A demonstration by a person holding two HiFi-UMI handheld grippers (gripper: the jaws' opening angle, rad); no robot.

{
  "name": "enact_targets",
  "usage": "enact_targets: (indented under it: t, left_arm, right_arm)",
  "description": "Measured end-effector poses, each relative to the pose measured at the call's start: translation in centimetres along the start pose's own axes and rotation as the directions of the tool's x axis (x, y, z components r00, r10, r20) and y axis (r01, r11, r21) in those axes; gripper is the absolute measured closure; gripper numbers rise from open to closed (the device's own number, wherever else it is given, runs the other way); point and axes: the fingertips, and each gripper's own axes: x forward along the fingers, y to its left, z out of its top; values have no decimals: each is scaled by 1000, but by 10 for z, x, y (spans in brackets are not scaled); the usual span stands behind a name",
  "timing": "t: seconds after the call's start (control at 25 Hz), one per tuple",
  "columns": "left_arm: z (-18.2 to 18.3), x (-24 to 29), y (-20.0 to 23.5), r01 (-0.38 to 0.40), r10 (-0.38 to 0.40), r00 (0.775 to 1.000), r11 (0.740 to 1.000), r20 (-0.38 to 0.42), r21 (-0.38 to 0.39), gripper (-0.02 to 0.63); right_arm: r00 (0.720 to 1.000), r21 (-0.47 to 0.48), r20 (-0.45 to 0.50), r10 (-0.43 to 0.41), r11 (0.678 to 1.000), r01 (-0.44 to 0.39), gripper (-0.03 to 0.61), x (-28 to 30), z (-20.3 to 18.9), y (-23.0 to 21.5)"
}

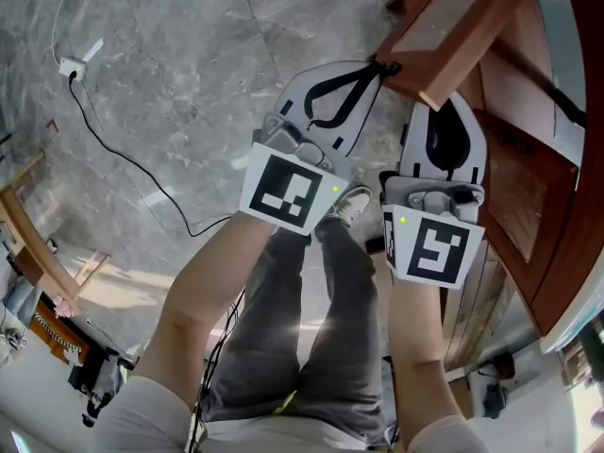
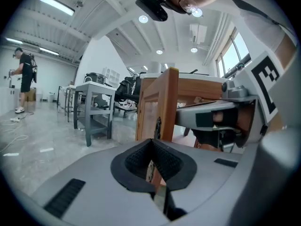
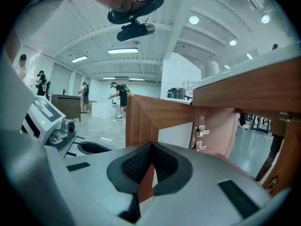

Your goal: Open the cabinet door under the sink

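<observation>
The wooden cabinet door [image 1: 444, 36] stands swung out from the cabinet body [image 1: 533, 187] at the upper right. My left gripper [image 1: 376, 67] is shut, its tips right at the dark handle [image 1: 388, 64] on the door's free edge; I cannot tell whether it grips the handle. In the left gripper view the door edge [image 2: 168, 102] and handle [image 2: 158, 126] rise just past the left gripper [image 2: 153, 142]. My right gripper [image 1: 451, 104] is also shut and holds nothing, its tip tucked below the door's corner. The right gripper view shows the right gripper [image 3: 151, 146] facing the door's inner frame [image 3: 141, 112] and hinges [image 3: 201, 138].
A black cable [image 1: 142, 168] runs across the grey marble floor to a white socket [image 1: 71, 67]. A wooden frame [image 1: 28, 243] stands at the left. The person's legs and a shoe [image 1: 351, 206] are under the grippers. A grey metal table [image 2: 94, 107] stands beyond the door.
</observation>
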Motion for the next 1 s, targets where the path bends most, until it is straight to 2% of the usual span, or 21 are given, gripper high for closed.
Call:
enact_targets:
  t: [0.12, 0.52, 1.0]
  left_arm:
    - [-1, -5, 14, -41, 41, 999, 999, -4, -12, 598]
    - [-1, -28, 26, -49, 50, 999, 999, -21, 10, 598]
    - [0, -46, 44, -98, 99, 995, 994, -18, 40, 598]
  right_arm:
    - [999, 0, 9, 32, 999, -32, 548, 8, 4, 11]
    - [996, -13, 18, 82, 997, -82, 548, 36, 14, 27]
    - [992, -32, 56, 113, 993, -111, 546, 61, 25, 43]
